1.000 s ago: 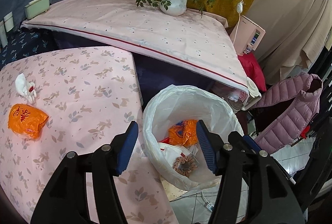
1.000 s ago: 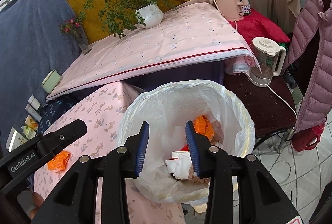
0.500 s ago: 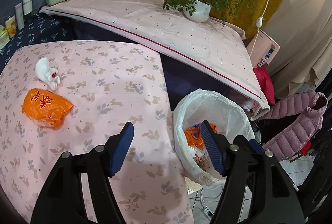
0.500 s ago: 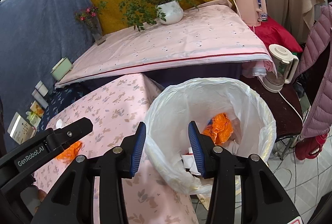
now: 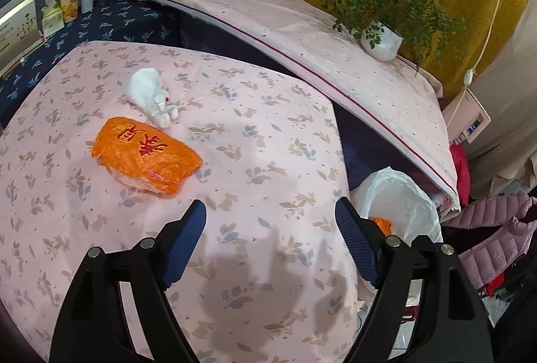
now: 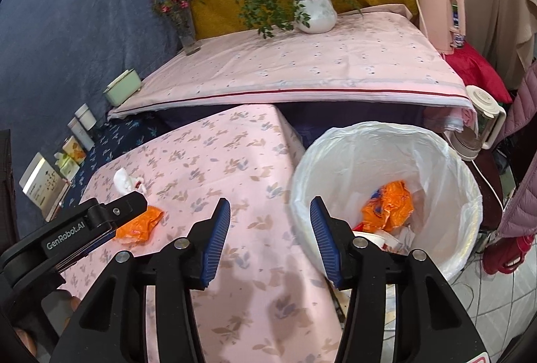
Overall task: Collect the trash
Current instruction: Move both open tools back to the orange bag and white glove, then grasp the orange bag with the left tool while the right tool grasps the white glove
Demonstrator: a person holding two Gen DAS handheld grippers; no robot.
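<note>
Your left gripper [image 5: 270,222] hangs above the table [image 5: 268,141] with the pink leaf-print cloth, its jaws wide and opening further, with nothing between the blue pads but bare cloth. Ahead of it and toward the table's left side lies a crumpled orange plastic bag [image 5: 146,158] with red lettering, flat on the cloth. Just beyond the bag, toward the far edge, sits a wadded white tissue [image 5: 151,96] with a small red mark on it; bag and tissue lie close together, and whether they touch cannot be told.

Your right gripper [image 6: 270,228] is over the table's near right corner, its jaws about half apart and opening, holding nothing. The right-hand pad stands in front of the rim of the trash bin [image 6: 436,141], which is lined with a white plastic bag and stands on the floor just off the table's right edge. Inside the bin you can see another crumpled orange wrapper [image 6: 389,207] and some white paper scraps [image 6: 396,235] at the bottom.

Behind the table a higher surface under a pink cover [image 6: 319,67] carries a potted plant [image 6: 313,10] in a white pot and a glass vase of small red flowers [image 6: 183,24].
</note>
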